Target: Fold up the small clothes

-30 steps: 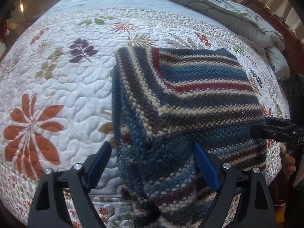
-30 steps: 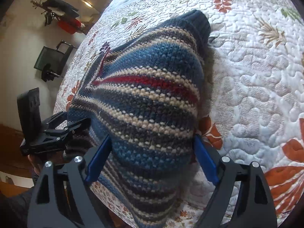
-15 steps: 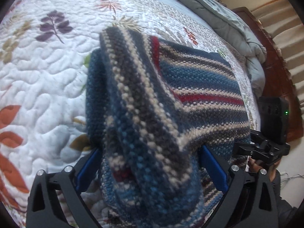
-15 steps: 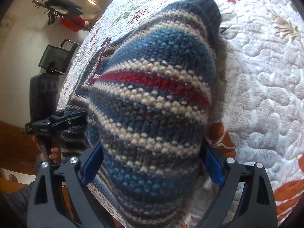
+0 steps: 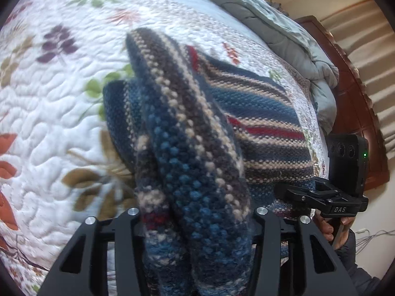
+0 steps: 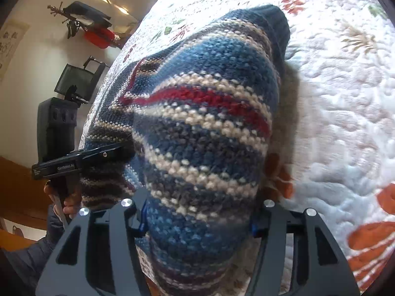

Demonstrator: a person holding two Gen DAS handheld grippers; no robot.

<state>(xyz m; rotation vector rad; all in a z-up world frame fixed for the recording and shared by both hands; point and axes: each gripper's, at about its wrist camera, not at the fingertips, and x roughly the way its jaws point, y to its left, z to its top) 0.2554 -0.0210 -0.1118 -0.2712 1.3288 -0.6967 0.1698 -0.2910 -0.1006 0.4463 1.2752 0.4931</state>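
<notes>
Closing on the near hem of the striped knit sweater (image 5: 259, 123), both claws are pinching thick folds of wool: we are holding 1 bunch in the left gripper (image 5: 195, 224), whose jaws have just been narrowing with the knit between them, and another in the right gripper (image 6: 197, 219), whose jaws have likewise just been drawing in around a bulging fold. In each wrist view the wool is filling the gap from arm to arm, so we are judging both grips as clamped on the sweater, though the pads themselves are mostly buried in the yarn.

Outward from the claws, the sweater is running straight ahead of us, away from both grippers, with its stripes lying across our line of sight and its far end resting on the floral quilt (image 5: 49, 113) of the bed. The 2 grippers are sitting side by side along the near edge, each visible at the rim of the other's view, so neither is clearly nearer to the far end. We are judging that the coming move is turning on this: the held edge is lying closest to us and the free end is lying forward, so the fold is probably going to carry the hem up and away over the body.

Beyond the sweater, a rumpled grey duvet (image 5: 284, 32) is lying at the head of the bed.
</notes>
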